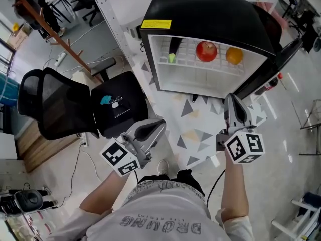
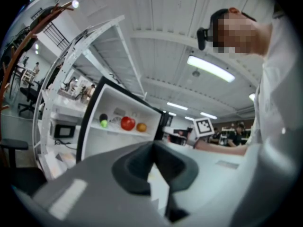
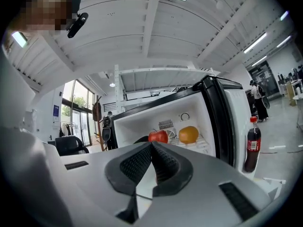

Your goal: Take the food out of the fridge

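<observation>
Jaws are seen pressed together, empty, on left gripper (image 1: 158, 125) and right gripper (image 1: 233, 101); apple (image 1: 206, 50) and orange (image 1: 234, 55) are set on the fridge shelf (image 1: 190, 62) ahead, right gripper judged the nearer, well apart.

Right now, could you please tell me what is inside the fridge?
On its wire shelf lie a dark item with a green end, a red apple and an orange. From overhead, the black top covers the upper part.
</observation>
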